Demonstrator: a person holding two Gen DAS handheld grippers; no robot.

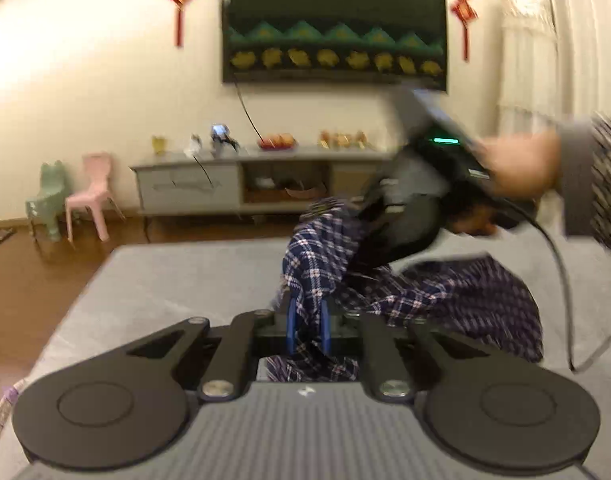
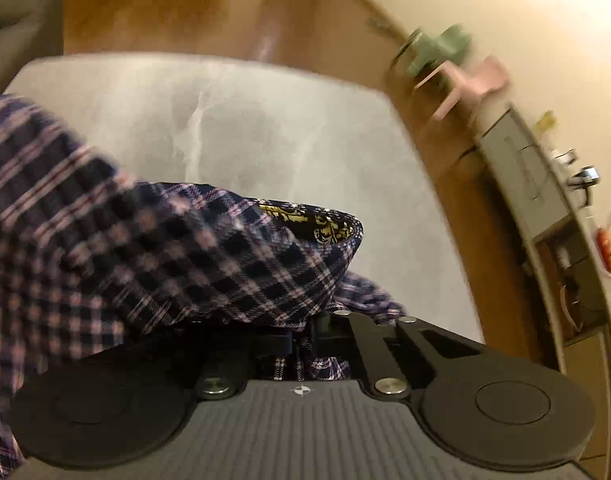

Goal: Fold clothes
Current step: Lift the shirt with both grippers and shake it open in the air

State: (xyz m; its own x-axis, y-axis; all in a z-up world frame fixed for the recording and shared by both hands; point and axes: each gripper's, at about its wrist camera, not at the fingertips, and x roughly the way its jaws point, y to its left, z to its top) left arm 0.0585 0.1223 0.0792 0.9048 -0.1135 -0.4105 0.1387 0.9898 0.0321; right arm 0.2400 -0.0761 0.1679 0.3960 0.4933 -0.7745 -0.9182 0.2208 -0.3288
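Both grippers clamp the plaid shirt (image 1: 317,264) above the grey mat (image 1: 177,280): left gripper (image 1: 308,330) pinches a fold, right gripper (image 2: 301,342) another. Shirt stretches between them, its bulk heaped on the mat.

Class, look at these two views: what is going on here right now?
A person is folding a dark plaid garment on a grey padded surface, holding a tool in each hand. The left tool is shut on a bunch of the cloth. The right tool grips another part, with fabric draped over it.

Bare grey cushion (image 1: 165,280) left of the plaid garment (image 1: 465,300) lies open.
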